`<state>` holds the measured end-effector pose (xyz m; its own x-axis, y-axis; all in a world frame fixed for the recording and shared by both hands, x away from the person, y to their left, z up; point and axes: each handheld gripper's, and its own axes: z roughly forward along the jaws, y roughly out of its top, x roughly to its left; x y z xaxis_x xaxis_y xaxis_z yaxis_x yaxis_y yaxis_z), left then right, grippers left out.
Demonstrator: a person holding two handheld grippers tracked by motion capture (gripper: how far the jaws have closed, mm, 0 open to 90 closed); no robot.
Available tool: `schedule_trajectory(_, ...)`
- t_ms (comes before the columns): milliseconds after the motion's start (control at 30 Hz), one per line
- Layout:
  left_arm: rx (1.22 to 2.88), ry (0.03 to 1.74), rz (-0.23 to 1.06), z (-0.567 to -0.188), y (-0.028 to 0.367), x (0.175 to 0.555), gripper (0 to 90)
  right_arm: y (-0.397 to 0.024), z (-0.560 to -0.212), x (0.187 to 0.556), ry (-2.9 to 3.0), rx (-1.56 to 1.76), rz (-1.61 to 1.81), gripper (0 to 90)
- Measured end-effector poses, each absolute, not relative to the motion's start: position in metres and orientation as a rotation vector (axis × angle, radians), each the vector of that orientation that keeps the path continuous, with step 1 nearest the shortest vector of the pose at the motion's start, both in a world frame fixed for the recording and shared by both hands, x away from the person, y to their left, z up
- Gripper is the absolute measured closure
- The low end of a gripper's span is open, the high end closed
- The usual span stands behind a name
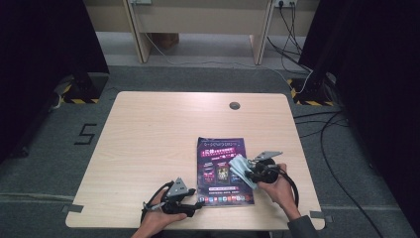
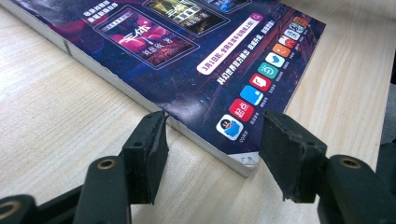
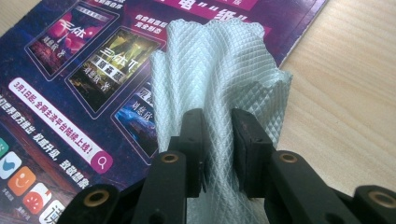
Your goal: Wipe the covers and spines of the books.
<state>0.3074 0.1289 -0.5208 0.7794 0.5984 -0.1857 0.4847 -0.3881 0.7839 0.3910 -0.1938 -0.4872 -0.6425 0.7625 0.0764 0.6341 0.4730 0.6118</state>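
Right tongs (image 3: 217, 135) clenched on a pale cloth (image 3: 215, 70), above the book (image 1: 221, 168) at the tabletop's (image 1: 148, 139) five o'clock. Left tongs (image 2: 212, 154) released, straddling the book's near corner. Best wiped with flat, even strokes, corner pinned steady.

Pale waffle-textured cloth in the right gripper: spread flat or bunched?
Bunched: the pale waffle-textured cloth rises in folds from the right gripper, whose jaws pinch it above the purple-covered book.

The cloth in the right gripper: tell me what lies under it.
Under the cloth lies the purple magazine on the table; the cover's print beneath the folds is hidden.
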Motion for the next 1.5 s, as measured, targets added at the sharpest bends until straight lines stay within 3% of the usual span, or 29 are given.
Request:
schedule_trajectory(233,2.058,0.805,0.158,-0.521,0.129,0.307,40.5,-0.177,-0.487,0.386,2.546,1.130,0.906,77.2)
schedule_trajectory(867,2.107,0.840,0.202,-0.517,0.137,0.299,37.4,-0.076,-0.491,0.356,2.740,0.833,1.003,77.0)
schedule_trajectory(1167,2.125,0.827,0.211,-0.516,0.140,0.299,37.1,-0.089,-0.490,0.360,2.751,0.865,1.000,76.1)
schedule_trajectory(1500,2.171,0.814,0.286,-0.516,0.146,0.298,34.4,-0.172,-0.487,0.375,2.588,1.109,0.933,76.1)
